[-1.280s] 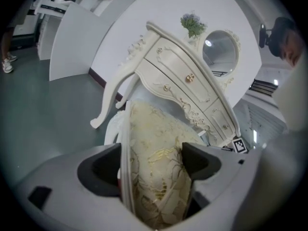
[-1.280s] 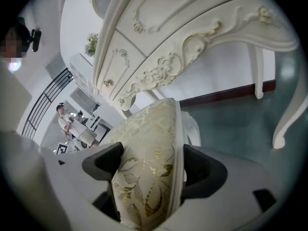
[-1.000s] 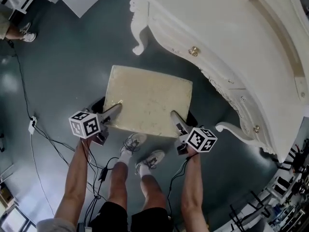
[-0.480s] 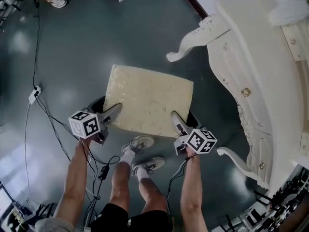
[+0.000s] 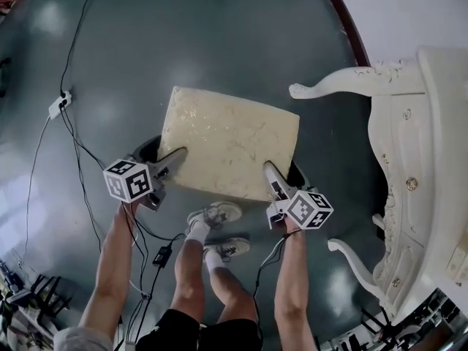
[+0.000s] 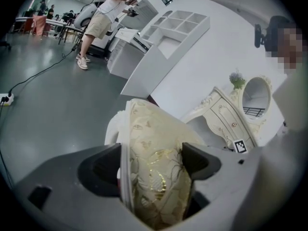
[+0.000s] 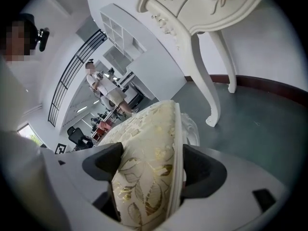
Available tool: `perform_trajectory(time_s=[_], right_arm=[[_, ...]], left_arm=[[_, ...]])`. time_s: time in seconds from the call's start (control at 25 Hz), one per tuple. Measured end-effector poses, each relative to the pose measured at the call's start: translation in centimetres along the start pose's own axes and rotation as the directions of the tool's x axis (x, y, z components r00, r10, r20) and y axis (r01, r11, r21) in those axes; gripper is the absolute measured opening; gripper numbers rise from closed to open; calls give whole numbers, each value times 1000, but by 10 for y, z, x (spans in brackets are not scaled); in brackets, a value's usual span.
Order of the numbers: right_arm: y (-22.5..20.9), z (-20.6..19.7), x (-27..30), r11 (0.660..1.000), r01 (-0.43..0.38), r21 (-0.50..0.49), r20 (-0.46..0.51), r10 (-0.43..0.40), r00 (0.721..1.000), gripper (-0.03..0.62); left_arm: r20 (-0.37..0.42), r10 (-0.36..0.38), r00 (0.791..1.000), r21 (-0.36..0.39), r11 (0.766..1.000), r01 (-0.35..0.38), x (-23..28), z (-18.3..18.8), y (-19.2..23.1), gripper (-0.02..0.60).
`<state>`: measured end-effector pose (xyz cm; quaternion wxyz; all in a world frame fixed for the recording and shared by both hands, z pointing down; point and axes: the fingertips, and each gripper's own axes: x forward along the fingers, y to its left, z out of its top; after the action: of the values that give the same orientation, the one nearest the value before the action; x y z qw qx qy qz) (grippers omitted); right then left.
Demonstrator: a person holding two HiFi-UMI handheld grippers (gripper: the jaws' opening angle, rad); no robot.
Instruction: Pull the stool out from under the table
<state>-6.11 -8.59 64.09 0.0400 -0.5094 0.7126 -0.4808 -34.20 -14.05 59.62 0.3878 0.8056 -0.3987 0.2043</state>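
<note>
The person's shoes [image 5: 212, 215] are standing on the dark floor [image 5: 146, 50], just behind the near edge of the stool [image 5: 228, 141]. The left gripper [image 5: 174, 161] is gripping the stool's near left corner. In the left gripper view its jaws are pressing on either side of the padded seat edge, and cream fabric with a gold leaf pattern is filling the gap between them. The right gripper [image 5: 269, 174] is doing the same at the near right corner — jaws clenched on the cushion and its white rim. The stool is sitting out in the open, not under the surface: the white carved table [image 5: 420, 159] is standing to the person's right, one curved leg reaching near the stool's far right corner. Black cables [image 5: 73, 137] are trailing across the floor on the left. Farther off, in the left gripper view, a person in shorts [image 6: 103, 18] is standing beside white shelving [image 6: 166, 35].
</note>
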Motion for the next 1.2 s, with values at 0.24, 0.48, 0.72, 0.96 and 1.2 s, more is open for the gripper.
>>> perform_trajectory(time_s=[0.24, 0.48, 0.72, 0.96, 1.2], right_arm=[[-6, 38, 1, 1000, 2, -4, 7, -2, 1000, 410], [-1, 38, 15, 999, -11, -40, -4, 11, 1000, 410], [-1, 22, 8, 999, -11, -39, 2, 11, 1000, 411], [-1, 7, 2, 999, -21, -44, -2, 21, 1000, 411], [-3, -5, -3, 999, -18, -50, -9, 18, 1000, 411]], left_arm=[[-15, -2, 1000, 2, 1000, 2, 18, 30, -17, 400], [11, -7, 1000, -29, 1000, 7, 18, 23, 0, 400], [-21, -12, 1000, -37, 999, 11, 13, 6, 0, 400], [-44, -13, 999, -39, 999, 11, 7, -10, 0, 400], [-58, -15, 998, -41, 999, 12, 4, -23, -1, 400]])
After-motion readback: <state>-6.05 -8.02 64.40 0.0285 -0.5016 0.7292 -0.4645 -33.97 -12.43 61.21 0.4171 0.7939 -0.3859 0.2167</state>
